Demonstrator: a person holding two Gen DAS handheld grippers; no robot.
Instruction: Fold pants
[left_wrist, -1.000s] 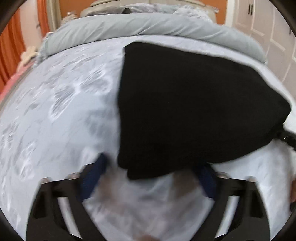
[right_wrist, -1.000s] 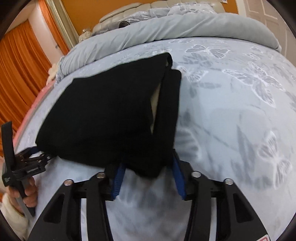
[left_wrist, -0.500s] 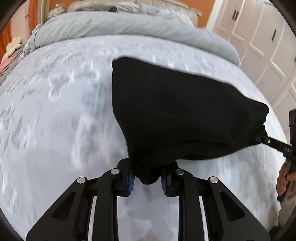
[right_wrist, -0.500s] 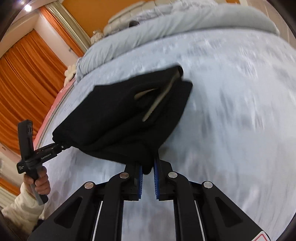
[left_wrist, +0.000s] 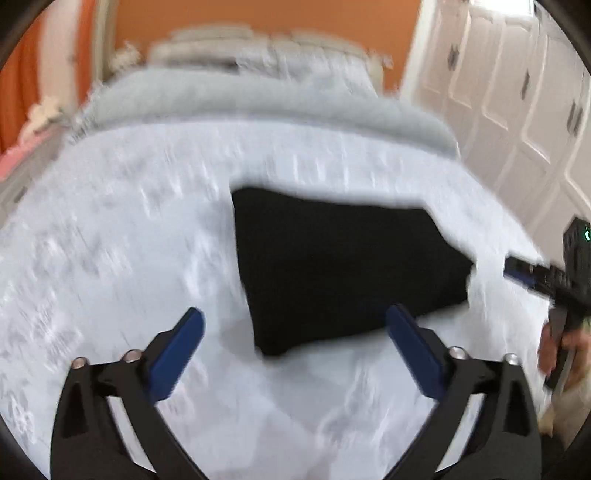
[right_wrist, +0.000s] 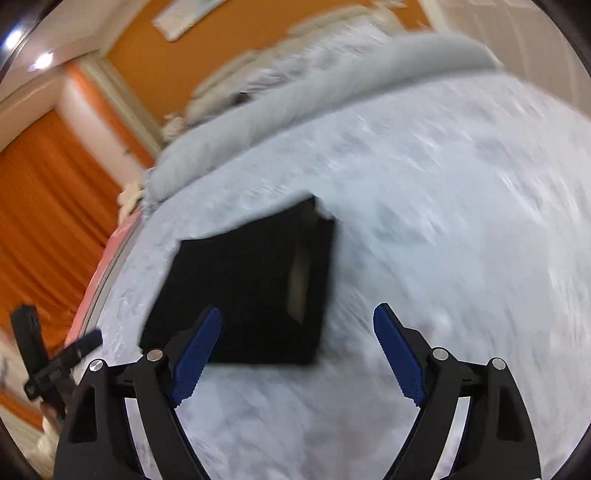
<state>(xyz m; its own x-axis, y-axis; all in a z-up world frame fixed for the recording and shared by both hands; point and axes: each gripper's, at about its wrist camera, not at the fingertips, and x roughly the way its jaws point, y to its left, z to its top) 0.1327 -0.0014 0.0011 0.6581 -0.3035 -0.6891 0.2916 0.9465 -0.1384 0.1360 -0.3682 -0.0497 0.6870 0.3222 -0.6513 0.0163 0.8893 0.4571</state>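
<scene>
Pants (left_wrist: 343, 269), black and folded into a compact wedge, lying flat on the pale patterned bed (left_wrist: 110, 236), well short of the rolled grey duvet (left_wrist: 258, 99) near the headboard. Long axis across the bed, narrowing toward the near corner. Left gripper (left_wrist: 295, 325) spread and opening, nothing pinched; right gripper (right_wrist: 297, 325) likewise spread and opening, clear of the pants. White wardrobe doors (left_wrist: 517, 96) beyond the bed.

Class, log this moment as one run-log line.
left tool: opening, empty | right tool: opening, empty | folded black fabric pants: flat on pale patterned bedspread
</scene>
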